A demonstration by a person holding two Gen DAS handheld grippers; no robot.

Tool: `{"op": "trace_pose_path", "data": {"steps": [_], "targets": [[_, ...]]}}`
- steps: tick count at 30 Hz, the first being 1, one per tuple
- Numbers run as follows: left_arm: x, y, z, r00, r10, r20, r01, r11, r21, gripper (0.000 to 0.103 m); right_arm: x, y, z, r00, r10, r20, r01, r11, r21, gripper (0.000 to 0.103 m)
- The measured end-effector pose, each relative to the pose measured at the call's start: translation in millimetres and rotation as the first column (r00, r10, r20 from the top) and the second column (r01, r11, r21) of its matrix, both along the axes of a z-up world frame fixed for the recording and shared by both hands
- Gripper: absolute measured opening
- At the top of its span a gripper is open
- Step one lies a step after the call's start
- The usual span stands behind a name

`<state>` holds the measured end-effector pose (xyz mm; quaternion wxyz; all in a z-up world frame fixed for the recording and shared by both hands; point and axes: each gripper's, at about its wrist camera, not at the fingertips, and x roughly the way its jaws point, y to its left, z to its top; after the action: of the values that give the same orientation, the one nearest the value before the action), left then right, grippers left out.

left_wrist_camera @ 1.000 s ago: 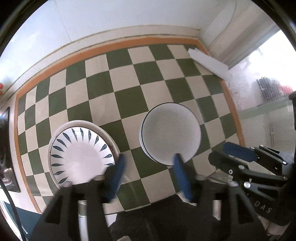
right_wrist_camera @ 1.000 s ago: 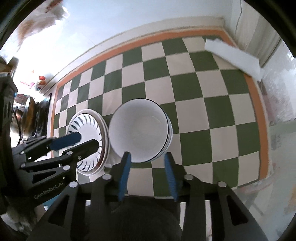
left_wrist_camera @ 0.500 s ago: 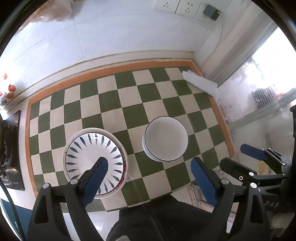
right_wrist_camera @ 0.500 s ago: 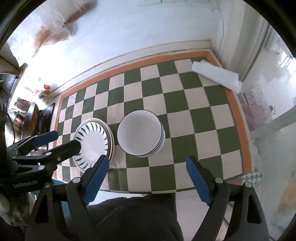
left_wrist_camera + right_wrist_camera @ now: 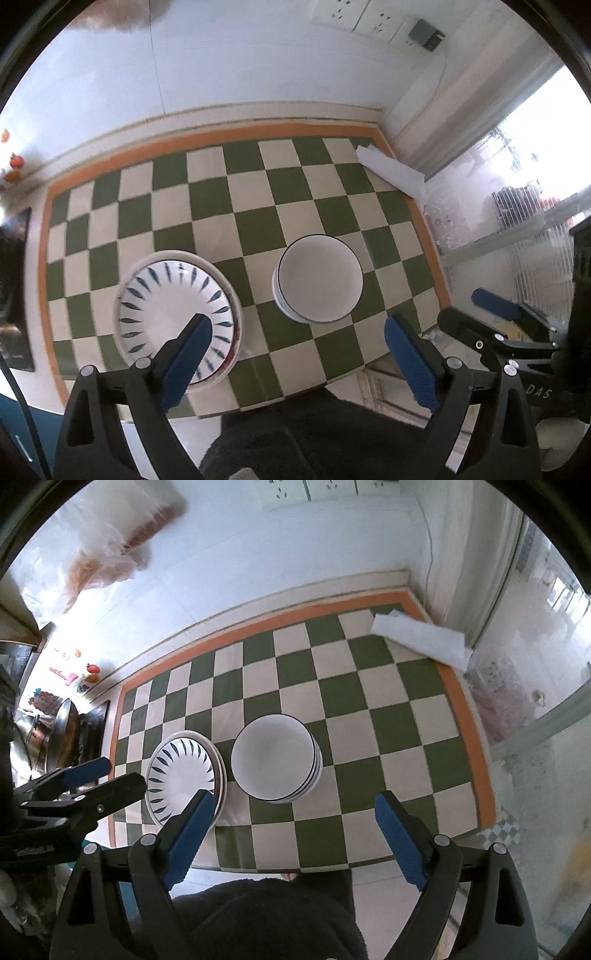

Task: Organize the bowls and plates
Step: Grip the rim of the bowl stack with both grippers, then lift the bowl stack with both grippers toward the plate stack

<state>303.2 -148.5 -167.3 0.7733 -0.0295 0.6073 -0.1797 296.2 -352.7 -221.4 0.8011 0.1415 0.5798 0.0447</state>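
The table (image 5: 258, 229), covered in a green-and-cream checked cloth with an orange border, carries both piles close to its near edge. That closeness looks like the main risk: a careless sweep of either tool toward the person could push crockery off the front.

The plates (image 5: 177, 314) sit in a short stack on the left, the top one painted with dark leaf strokes; the near rim of the stack is not far from the table edge. Just beside them, apart but near, stands the nest of white bowls (image 5: 319, 278) with thin dark rims. In the right wrist view the bowls (image 5: 275, 758) show several rims slightly offset, so the nest is probably not seated square; a knock from the side could tip or slide the top ones.

The left gripper (image 5: 295, 347) hangs above the table with its fingers spread wide and nothing between them; they have just been opening. The right gripper (image 5: 291, 821) is the same: fingers wide apart, just opened, holding nothing, poised over the gap in front of the bowls. The two tools sit close together, so they might collide if both move inward.

A folded white paper (image 5: 421, 640) lies at the far right corner, well apart from the piles.
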Motion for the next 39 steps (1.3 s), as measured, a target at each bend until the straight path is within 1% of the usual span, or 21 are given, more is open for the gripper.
{"op": "trace_pose_path", "data": {"steps": [3, 5, 7, 10, 13, 16, 20, 23, 25, 26, 27, 28, 29, 30, 31, 32, 34, 36, 38, 39], "targets": [[17.4, -4.2, -25.9, 0.999, 0.0, -0.053, -0.001, 1.0, -0.025, 0.096, 11.3, -7.1, -26.2, 1.0, -0.017, -0.024, 0.019, 0.997, 0.077, 0.091], [29.8, -6.2, -45.6, 0.994, 0.01, -0.11, -0.016, 0.998, -0.053, 0.096, 20.4, -11.5, -53.4, 0.998, -0.025, -0.053, 0.032, 0.991, 0.127, 0.091], [43.0, -7.8, -65.8, 0.985, 0.023, -0.174, -0.037, 0.997, -0.075, 0.096, 27.7, -15.6, -79.0, 0.995, -0.031, -0.093, 0.046, 0.984, 0.174, 0.091], [60.4, -13.6, -91.6, 0.969, 0.028, -0.245, -0.051, 0.994, -0.091, 0.096, 35.7, -20.5, -116.9, 0.987, -0.053, -0.151, 0.087, 0.969, 0.23, 0.091], [76.4, -20.0, -117.5, 0.944, 0.033, -0.327, -0.071, 0.992, -0.107, 0.095, 41.1, -24.6, -144.8, 0.979, -0.073, -0.189, 0.126, 0.95, 0.287, 0.091], [91.6, -21.7, -145.2, 0.906, 0.065, -0.419, -0.128, 0.984, -0.124, 0.095, 47.8, -28.9, -171.5, 0.969, -0.09, -0.232, 0.167, 0.926, 0.337, 0.091], [106.1, -24.9, -171.8, 0.87, 0.074, -0.488, -0.149, 0.982, -0.116, 0.094, 55.6, -32.0, -196.5, 0.957, -0.102, -0.27, 0.205, 0.898, 0.388, 0.091], [113.1, -29.9, -186.7, 0.853, 0.052, -0.519, -0.132, 0.984, -0.118, 0.093, 60.5, -33.0, -214.8, 0.948, -0.108, -0.299, 0.234, 0.876, 0.423, 0.09], [115.9, -33.6, -195.9, 0.841, 0.038, -0.539, -0.122, 0.985, -0.122, 0.089, 63.8, -32.0, -226.6, 0.941, -0.105, -0.322, 0.246, 0.864, 0.439, 0.089], [115.9, -35.7, -200.3, 0.836, 0.03, -0.548, -0.112, 0.987, -0.118, 0.083, 65.4, -30.3, -233.0, 0.938, -0.097, -0.334, 0.25, 0.856, 0.452, 0.089], [116.0, -38.3, -204.1, 0.833, 0.02, -0.552, -0.101, 0.988, -0.117, 0.077, 66.8, -28.0, -239.2, 0.935, -0.087, -0.345, 0.251, 0.847, 0.468, 0.086], [115.2, -41.3, -208.1, 0.828, 0.007, -0.561, -0.086, 0.99, -0.115, 0.073, 67.1, -26.4, -242.8, 0.933, -0.082, -0.352, 0.252, 0.844, 0.473, 0.086], [115.0, -44.5, -211.1, 0.825, -0.003, -0.566, -0.074, 0.991, -0.114, 0.061, 68.2, -23.4, -247.4, 0.931, -0.07, -0.359, 0.247, 0.844, 0.477, 0.086], [114.6, -46.6, -213.8, 0.821, -0.01, -0.571, -0.065, 0.992, -0.111, 0.053, 69.3, -20.4, -252.6, 0.929, -0.06, -0.365, 0.245, 0.84, 0.485, 0.084], [113.9, -47.9, -215.5, 0.82, -0.014, -0.572, -0.057, 0.993, -0.106, 0.053, 70.2, -18.9, -256.1, 0.928, -0.058, -0.369, 0.247, 0.835, 0.491, 0.082], [113.3, -48.2, -214.9, 0.827, -0.018, -0.562, -0.051, 0.993, -0.106, 0.053, 71.6, -16.1, -259.8, 0.926, -0.051, -0.375, 0.247, 0.833, 0.496, 0.078], [111.9, -48.8, -213.1, 0.841, -0.024, -0.541, -0.042, 0.993, -0.109, 0.051, 73.8, -13.7, -266.2, 0.929, -0.051, -0.366, 0.244, 0.828, 0.504, 0.055], [110.1, -49.2, -212.5, 0.853, -0.041, -0.521, -0.026, 0.992, -0.12, 0.05, 75.3, -12.4, -272.7, 0.93, -0.049, -0.363, 0.243, 0.825, 0.51, 0.052], [109.3, -48.5, -212.7, 0.859, -0.044, -0.51, -0.026, 0.991, -0.128, 0.05, 75.5, -14.3, -278.1, 0.93, -0.057, -0.364, 0.26, 0.803, 0.536, 0.052], [108.9, -47.6, -212.2, 0.863, -0.04, -0.504, -0.03, 0.991, -0.13, 0.049, 76.2, -14.8, -278.9, 0.931, -0.053, -0.361, 0.255, 0.801, 0.541, 0.052]]}}
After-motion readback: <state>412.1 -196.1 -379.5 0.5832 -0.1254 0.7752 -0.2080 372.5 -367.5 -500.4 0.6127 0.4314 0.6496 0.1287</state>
